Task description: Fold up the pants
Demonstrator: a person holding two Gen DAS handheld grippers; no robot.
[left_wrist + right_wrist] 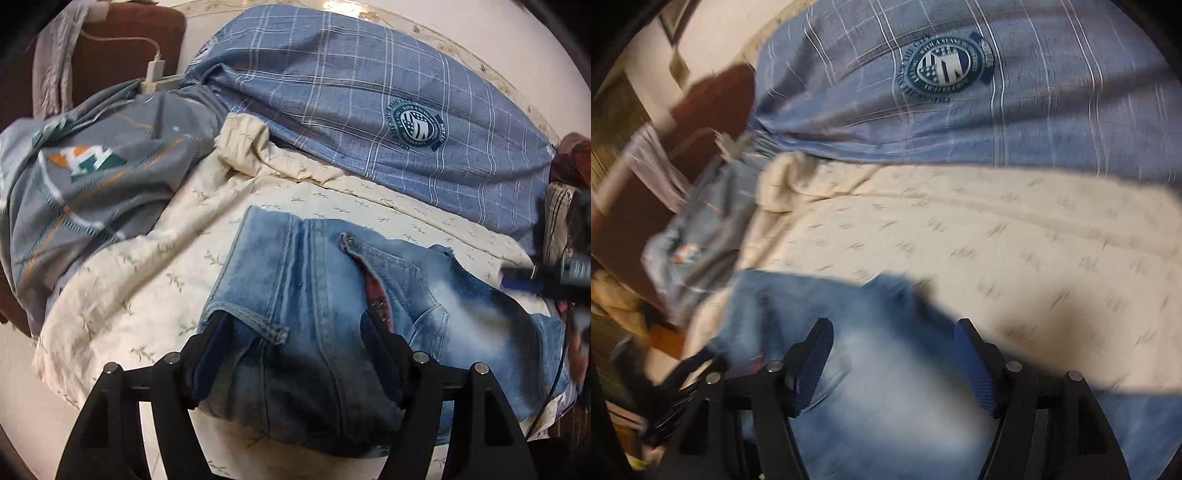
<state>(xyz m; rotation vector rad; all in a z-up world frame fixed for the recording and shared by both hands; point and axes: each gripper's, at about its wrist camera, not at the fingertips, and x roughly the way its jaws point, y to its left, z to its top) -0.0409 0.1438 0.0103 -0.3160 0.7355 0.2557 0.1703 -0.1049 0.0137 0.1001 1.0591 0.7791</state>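
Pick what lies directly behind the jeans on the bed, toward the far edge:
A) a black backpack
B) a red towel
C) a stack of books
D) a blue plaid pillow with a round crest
D: beyond the jeans and a strip of cream sheet lies the blue plaid pillow, its round crest showing.

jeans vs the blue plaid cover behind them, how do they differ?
Fabric: the jeans are faded, washed denim with stitched seams and a pocket; the blue plaid cover is thin white-lined check cloth bearing a round crest.
Place: the jeans lie nearest, bunched up on the cream sheet; the cover lies farther back.
Size: the cover spans far more of the bed than the jeans.
Shared: both are blue and rumpled.
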